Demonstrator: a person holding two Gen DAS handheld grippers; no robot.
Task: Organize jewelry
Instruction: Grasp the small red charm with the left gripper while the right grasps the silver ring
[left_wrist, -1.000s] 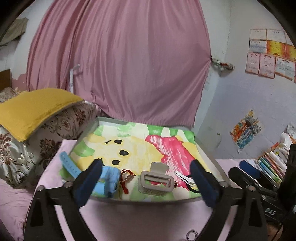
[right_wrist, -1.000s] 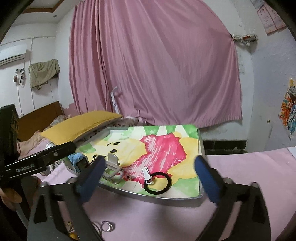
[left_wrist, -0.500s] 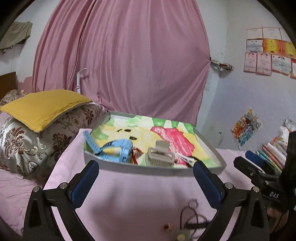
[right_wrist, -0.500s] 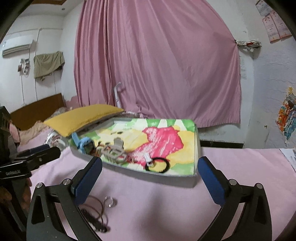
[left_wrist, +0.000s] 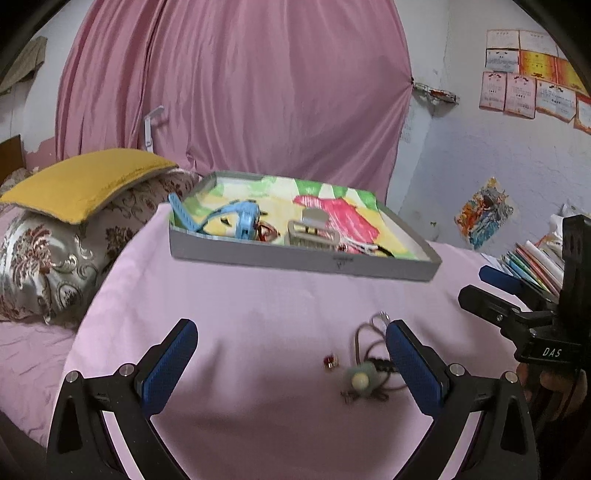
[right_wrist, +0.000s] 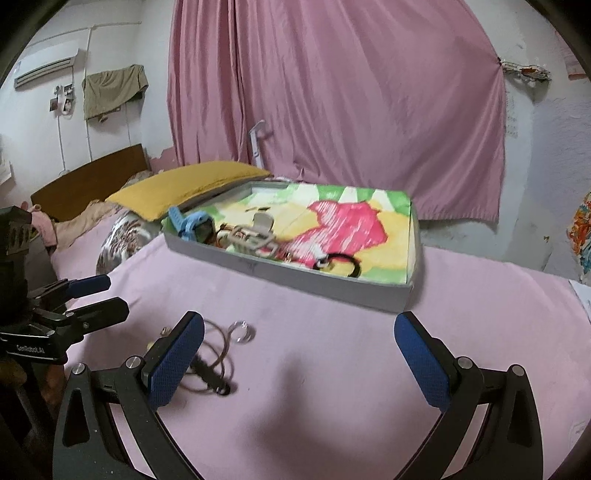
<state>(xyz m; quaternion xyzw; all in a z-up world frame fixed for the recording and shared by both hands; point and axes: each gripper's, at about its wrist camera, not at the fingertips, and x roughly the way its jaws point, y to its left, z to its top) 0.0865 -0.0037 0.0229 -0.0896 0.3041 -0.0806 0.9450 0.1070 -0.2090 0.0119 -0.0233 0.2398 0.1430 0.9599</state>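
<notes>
The left gripper (left_wrist: 291, 354) is spread wide, its two blue pads far apart, and it holds nothing. It hangs low over the pink sheet (left_wrist: 240, 314), pointing toward the tray (left_wrist: 295, 258) ahead. Between its pads, nearer the right one, lies a small heap of loose jewelry: a tiny red bead (left_wrist: 330, 361), a pale green round pendant (left_wrist: 360, 378) with dark cords around it, thin wire hoops (left_wrist: 360, 334), and a small silver ring (left_wrist: 380, 317) a little farther out. The right pad looks to overlap the cords in this view, though the blur makes contact impossible to judge.

The tray sits well ahead of both tools on the sheet, its floor lined with a bright cartoon picture in yellow, pink and green. Inside it, from left to right, are a blue watch (left_wrist: 240, 218) with its strap rising over the near wall, something red just beside it, a grey hair clip (left_wrist: 312, 232), and, seen from the right wrist camera, a black hair tie (right_wrist: 338, 264) near the right end.

The right gripper (right_wrist: 299, 354) is likewise wide open and empty, held low over the sheet and aimed toward the tray. The same heap lies at its left pad: the wire hoops and dark cord run partly behind that pad, and the silver ring (right_wrist: 242, 331) rests apart, just inside the gap. In the left wrist view, part of a hand (left_wrist: 550, 380) shows beneath the right tool's black body.

A yellow pillow (left_wrist: 81, 181) lies on a patterned cushion left of the tray, with a pink curtain (left_wrist: 236, 92) behind.
</notes>
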